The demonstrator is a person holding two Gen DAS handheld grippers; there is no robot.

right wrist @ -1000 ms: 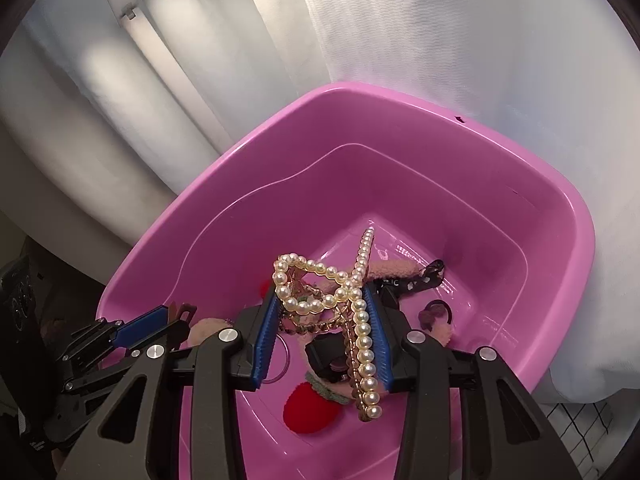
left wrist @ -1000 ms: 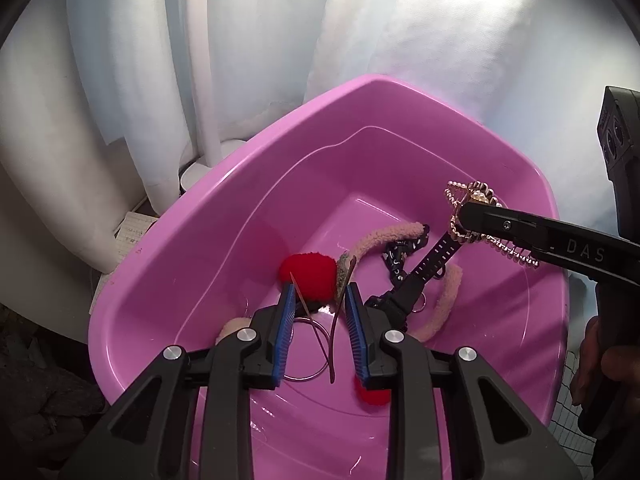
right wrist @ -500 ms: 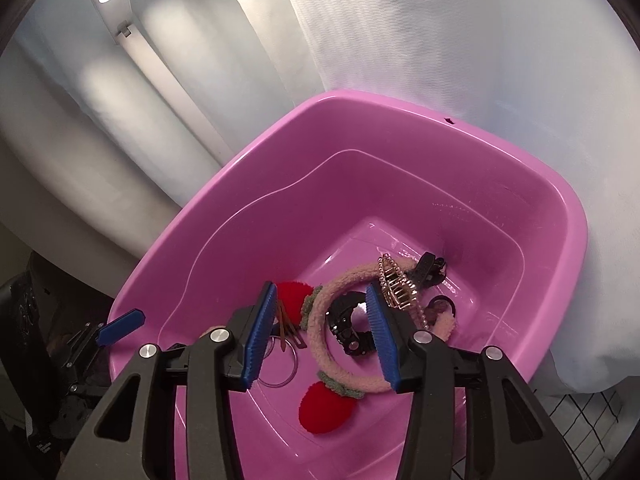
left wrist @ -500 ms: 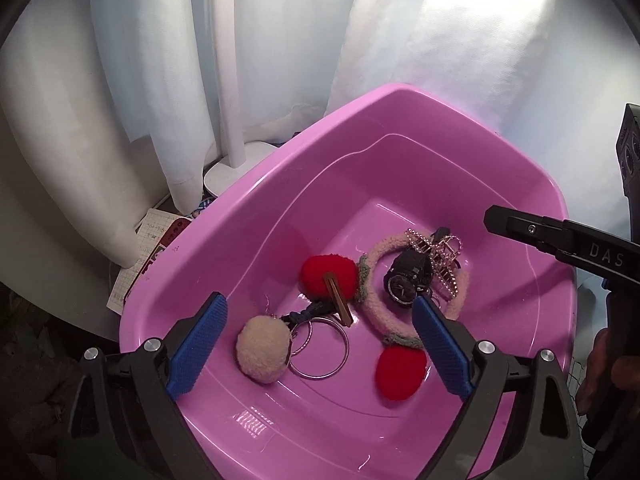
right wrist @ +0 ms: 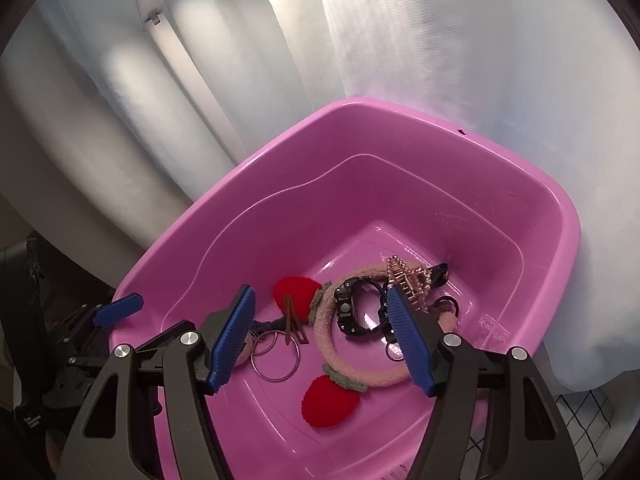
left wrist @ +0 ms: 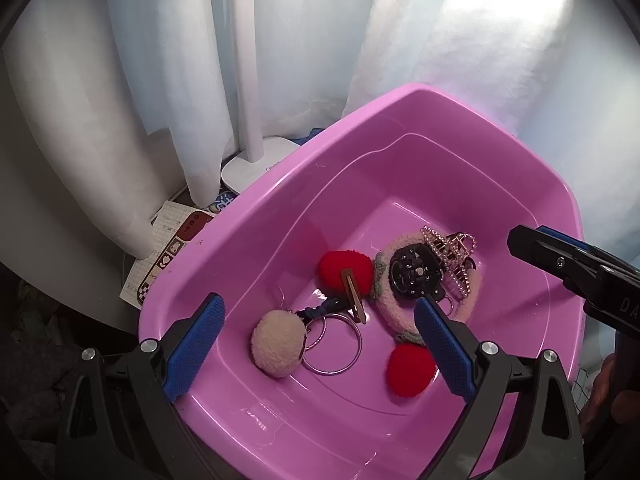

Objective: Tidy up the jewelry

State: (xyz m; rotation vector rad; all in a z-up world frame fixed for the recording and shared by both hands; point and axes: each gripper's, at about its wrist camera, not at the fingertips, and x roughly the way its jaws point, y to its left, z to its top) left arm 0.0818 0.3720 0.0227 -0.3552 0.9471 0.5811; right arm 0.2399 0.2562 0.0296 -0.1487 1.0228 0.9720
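Since a sec ago we've let go of both pieces. Left gripper [left wrist: 316,344]: jaws spread wide w/ nothing between, over the pink tub [left wrist: 400,116]. In the tub, L to R: cream pom-pom keyring [left wrist: 278,344], red pom-pom headband [left wrist: 346,270], black watch [left wrist: 414,276], pearl claw clip [left wrist: 454,252]. Right gripper [right wrist: 322,338]: jaws opening, empty.

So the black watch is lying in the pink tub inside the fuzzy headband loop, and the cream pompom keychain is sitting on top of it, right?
Not quite. The cream pompom keychain lies apart from the black watch, on the pink tub floor; the rhinestone hair claw lies against the watch, inside the fuzzy headband, per the left wrist view.
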